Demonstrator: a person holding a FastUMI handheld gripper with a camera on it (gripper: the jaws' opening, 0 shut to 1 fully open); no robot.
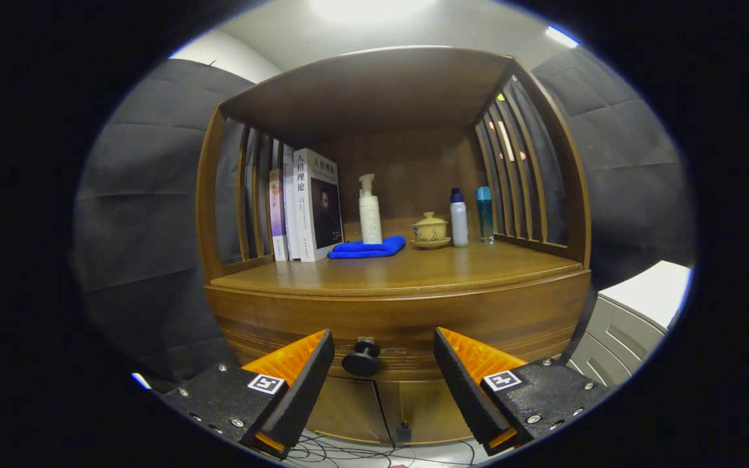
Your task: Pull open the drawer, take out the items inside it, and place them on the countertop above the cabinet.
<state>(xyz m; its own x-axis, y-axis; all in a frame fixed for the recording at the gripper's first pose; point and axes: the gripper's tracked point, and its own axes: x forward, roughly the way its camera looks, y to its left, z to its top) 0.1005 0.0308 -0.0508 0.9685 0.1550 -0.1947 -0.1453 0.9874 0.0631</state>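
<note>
Tongs (383, 364) spread wide, gripping nothing. Drawer (400, 325) shut beneath the surface (413, 273); its dark knob (362, 359) sits between the fingers, nearer the left one, not touched. Contents hidden. Judgement: shift slightly left to centre the knob, advance until both fingers flank its stem, close firmly, then pull straight back, level, to avoid slipping off.

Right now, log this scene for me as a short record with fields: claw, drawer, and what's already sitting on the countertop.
claw: claw open, fingers either side of the drawer knob, not touching it
drawer: drawer front shut, nothing taken out yet
countertop: countertop holds upright books, a pump bottle beside a folded blue cloth, a lidded cup on a saucer, a white bottle, a teal bottle
</note>
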